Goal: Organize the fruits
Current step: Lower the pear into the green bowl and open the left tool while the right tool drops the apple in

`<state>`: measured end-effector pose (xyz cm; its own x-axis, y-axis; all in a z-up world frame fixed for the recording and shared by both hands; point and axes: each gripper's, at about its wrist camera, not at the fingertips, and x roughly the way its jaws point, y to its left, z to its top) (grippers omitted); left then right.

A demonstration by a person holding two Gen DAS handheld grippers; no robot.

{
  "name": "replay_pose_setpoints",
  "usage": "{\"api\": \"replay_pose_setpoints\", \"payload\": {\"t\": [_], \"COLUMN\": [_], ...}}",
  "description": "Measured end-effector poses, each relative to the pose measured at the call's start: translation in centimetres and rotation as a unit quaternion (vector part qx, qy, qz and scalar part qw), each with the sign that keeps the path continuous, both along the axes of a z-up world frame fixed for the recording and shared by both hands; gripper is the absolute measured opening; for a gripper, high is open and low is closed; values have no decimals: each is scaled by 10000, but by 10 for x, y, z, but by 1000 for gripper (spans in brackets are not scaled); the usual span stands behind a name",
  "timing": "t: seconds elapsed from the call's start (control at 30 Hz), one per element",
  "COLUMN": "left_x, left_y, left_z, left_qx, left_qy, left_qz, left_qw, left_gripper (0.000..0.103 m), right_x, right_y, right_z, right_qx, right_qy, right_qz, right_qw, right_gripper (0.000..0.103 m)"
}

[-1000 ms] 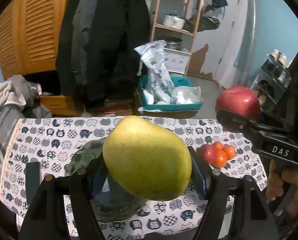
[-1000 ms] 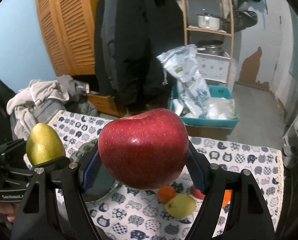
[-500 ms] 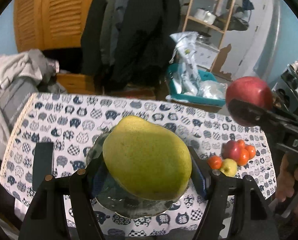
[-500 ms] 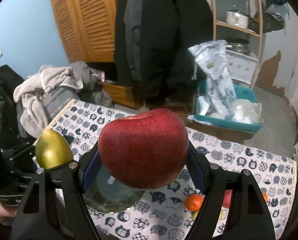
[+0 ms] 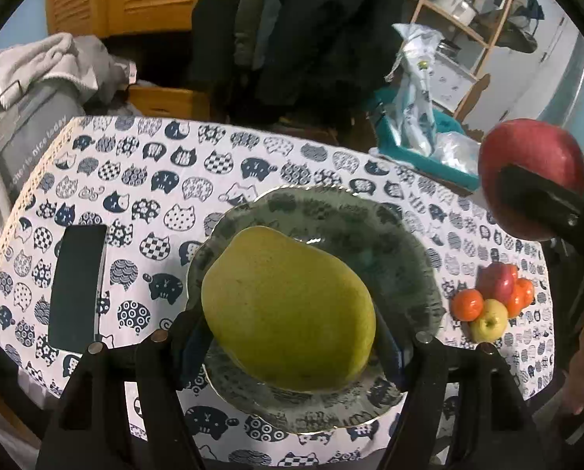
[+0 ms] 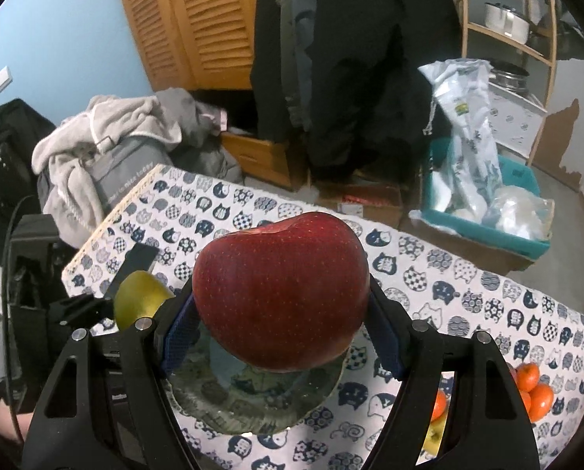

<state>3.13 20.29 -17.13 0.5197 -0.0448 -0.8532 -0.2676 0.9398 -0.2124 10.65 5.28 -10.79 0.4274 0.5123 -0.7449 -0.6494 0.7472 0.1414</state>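
My left gripper (image 5: 288, 340) is shut on a big yellow-green pear (image 5: 288, 309), which hangs over a dark green glass plate (image 5: 393, 235) on the cat-print tablecloth. My right gripper (image 6: 280, 333) is shut on a large red apple (image 6: 282, 290), held above the same plate (image 6: 253, 403). In the left wrist view the apple (image 5: 527, 168) shows at the right, up off the table. In the right wrist view the pear (image 6: 137, 301) shows at the left, beside the plate's edge.
A small heap of fruit (image 5: 491, 301), a red apple, oranges and a small yellow apple, lies right of the plate. A dark phone (image 5: 76, 282) lies at the left. Clothes are piled beyond the table's left edge; a teal bin (image 6: 483, 219) with bags stands behind it.
Both grippers have come down and tipped toward the table, each still holding its fruit. The plate now fills much more of both views, and the pear sits right over it.
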Motion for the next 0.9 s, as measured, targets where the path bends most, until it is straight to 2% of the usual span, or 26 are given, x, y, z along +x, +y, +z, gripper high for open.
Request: {"api": "replay_pose_setpoints", "payload": {"t": [0.17,0.47,0.9], "left_x": [7,15,22], "left_y": [2,0,-1], "left_z": [-23,-59,-100], "left_qx": [-184,-111,-267], "left_qy": [270,738,1329], "left_qz": [14,54,58], "left_qw": [9995,9972,9907], "left_gripper": [74,74,74], "right_x": [4,13,13], "right_y": [8,14,19], "right_z": [-17,-51,-86], "right_qx": [-85,-297,-575], "right_qy": [179,543,873], "right_qz": [41,58,151], "right_qw": [9998,9981,9944], "right_gripper": [77,77,77]}}
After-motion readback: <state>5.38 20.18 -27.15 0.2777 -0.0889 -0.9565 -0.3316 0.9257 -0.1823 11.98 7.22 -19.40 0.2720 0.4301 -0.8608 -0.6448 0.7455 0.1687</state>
